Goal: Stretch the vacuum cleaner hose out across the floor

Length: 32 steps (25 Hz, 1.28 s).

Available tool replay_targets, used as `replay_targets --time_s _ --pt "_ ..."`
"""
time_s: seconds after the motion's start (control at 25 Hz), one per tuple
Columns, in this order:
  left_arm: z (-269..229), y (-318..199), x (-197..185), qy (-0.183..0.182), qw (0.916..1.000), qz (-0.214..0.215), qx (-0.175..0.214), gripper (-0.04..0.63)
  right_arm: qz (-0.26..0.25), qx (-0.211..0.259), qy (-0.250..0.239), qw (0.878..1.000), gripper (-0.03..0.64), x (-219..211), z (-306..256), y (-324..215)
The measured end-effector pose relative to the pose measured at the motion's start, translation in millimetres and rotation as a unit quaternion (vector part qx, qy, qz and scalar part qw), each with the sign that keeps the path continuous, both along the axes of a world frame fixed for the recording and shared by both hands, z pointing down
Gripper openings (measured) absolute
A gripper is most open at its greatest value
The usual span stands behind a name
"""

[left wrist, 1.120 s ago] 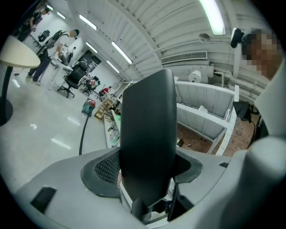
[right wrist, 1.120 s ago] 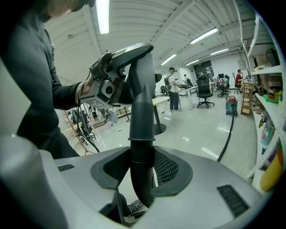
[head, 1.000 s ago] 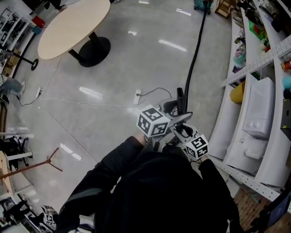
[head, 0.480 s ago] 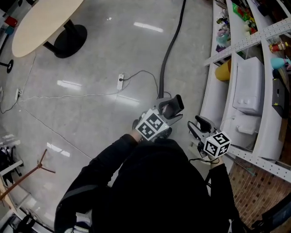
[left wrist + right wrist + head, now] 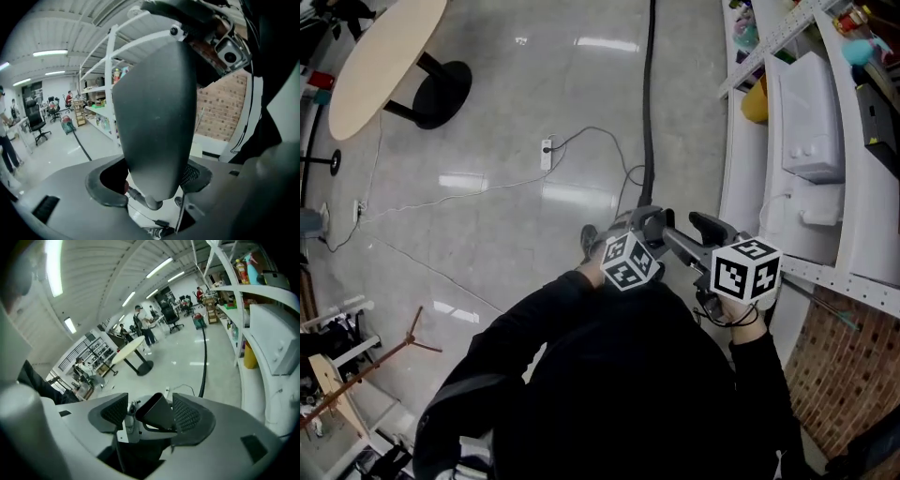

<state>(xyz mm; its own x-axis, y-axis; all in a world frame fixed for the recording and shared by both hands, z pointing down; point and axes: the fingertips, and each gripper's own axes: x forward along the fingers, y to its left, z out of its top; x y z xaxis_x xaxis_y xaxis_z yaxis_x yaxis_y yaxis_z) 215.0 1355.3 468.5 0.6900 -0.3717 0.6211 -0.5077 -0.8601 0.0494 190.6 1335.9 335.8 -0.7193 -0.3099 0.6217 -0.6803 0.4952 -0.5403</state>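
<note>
The left tongs (image 5: 150, 183) pinch the dark nozzle (image 5: 154, 117) at the near end of the hose (image 5: 649, 112), just in front of the person and beside the white shelves (image 5: 811, 122). The right tongs (image 5: 151, 413) have just been opening and stand spread, with the nozzle tip between their pads, close to the right pad and apart from the left. From there the black hose runs almost straight away across the grey floor (image 5: 534, 122), passing a white power strip (image 5: 546, 150).
</note>
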Motion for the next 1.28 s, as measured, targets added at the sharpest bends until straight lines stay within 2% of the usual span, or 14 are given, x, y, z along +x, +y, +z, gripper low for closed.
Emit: replay_targets --time_s 0.08,0.24,0.28,0.32,0.56,0.64,0.8,0.84,0.88,0.96,1.08,1.12,1.2,1.28 --pt "21.2 18.1 35.5 -0.046 0.9988 0.011 0.010 0.313 -0.013 -0.043 0.017 0.999 0.284 27.7 34.8 23.2" --pt "61.1 54.7 96.6 -0.113 0.9924 0.035 0.032 0.308 0.003 -0.106 0.032 0.994 0.282 84.0 94.4 56.7" --pt "72.2 62.2 108.4 -0.130 0.9900 0.041 0.037 0.308 0.004 -0.118 0.035 0.992 0.231 98.5 106.1 63.0" --pt "83.0 70.1 118.9 -0.144 0.9876 0.047 0.042 0.308 0.004 -0.129 0.040 0.991 0.219 111.6 116.8 70.4" --pt "130.4 103.6 142.0 -0.205 0.9745 0.075 0.052 0.310 -0.005 -0.161 0.087 0.983 0.172 147.4 162.8 104.7" --pt "139.6 108.0 132.7 -0.248 0.9609 0.088 0.085 0.312 0.023 -0.183 0.081 0.979 0.161 148.1 177.2 109.6" --pt "146.7 110.5 96.8 -0.341 0.9124 0.116 0.194 0.342 0.077 -0.223 0.057 0.970 0.147 142.1 196.3 110.6" --pt "149.2 111.8 83.3 -0.353 0.9069 0.115 0.200 0.343 0.088 -0.228 0.054 0.968 0.141 141.8 198.9 108.6" --pt "151.6 112.7 66.1 -0.360 0.9054 0.107 0.198 0.342 0.099 -0.231 0.053 0.967 0.136 142.3 201.0 106.8" --pt "161.1 114.9 20.8 -0.368 0.9098 0.077 0.175 0.342 0.112 -0.232 0.062 0.964 0.132 144.9 206.8 106.9" --pt "181.1 128.5 -50.4 -0.335 0.9394 0.007 0.075 0.342 0.109 -0.228 0.111 0.961 0.126 155.1 228.3 112.6" --pt "184.4 133.2 -71.2 -0.320 0.9465 -0.014 0.042 0.342 0.111 -0.231 0.125 0.959 0.123 160.3 238.7 115.5" --pt "186.3 143.3 -105.9 -0.294 0.9548 -0.045 -0.004 0.342 0.122 -0.235 0.141 0.954 0.121 171.3 260.6 122.6" --pt "182.8 152.7 -133.1 -0.273 0.9591 -0.066 -0.033 0.342 0.128 -0.229 0.152 0.953 0.120 181.1 280.1 128.3"
